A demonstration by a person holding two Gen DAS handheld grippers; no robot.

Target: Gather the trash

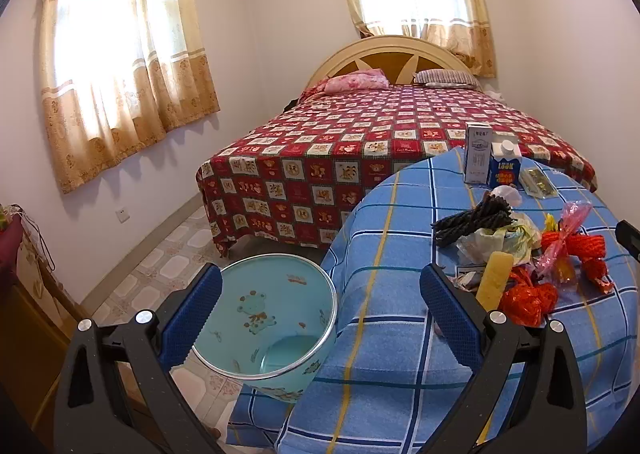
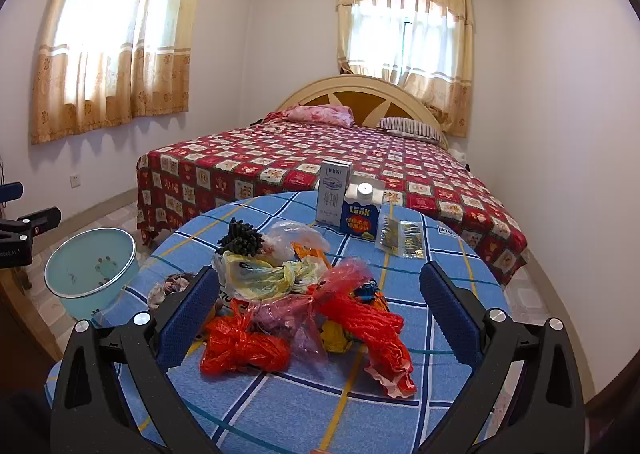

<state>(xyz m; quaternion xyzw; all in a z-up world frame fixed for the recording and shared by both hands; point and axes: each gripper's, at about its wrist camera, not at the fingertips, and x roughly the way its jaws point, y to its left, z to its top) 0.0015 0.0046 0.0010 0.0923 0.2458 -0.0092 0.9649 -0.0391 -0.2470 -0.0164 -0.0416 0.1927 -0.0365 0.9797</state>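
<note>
A pile of trash lies on the round table's blue plaid cloth (image 2: 304, 406): red plastic bags (image 2: 244, 350), a pink bag (image 2: 344, 274), a yellowish bag (image 2: 256, 274) and a black bundle (image 2: 240, 240). My right gripper (image 2: 320, 306) hovers just in front of the pile, open, with nothing held. A light blue bin (image 1: 272, 318) stands on the floor at the table's left edge. Above the bin and the table edge my left gripper (image 1: 320, 302) is open and empty. From this side the pile (image 1: 520, 254) lies to its right.
A white box (image 2: 334, 190), a blue "LOOK" carton (image 2: 362, 214) and a clear packet (image 2: 402, 240) stand at the table's far side. A bed with a red checked cover (image 2: 320, 158) fills the room behind. A wooden cabinet (image 1: 36, 318) stands to the bin's left.
</note>
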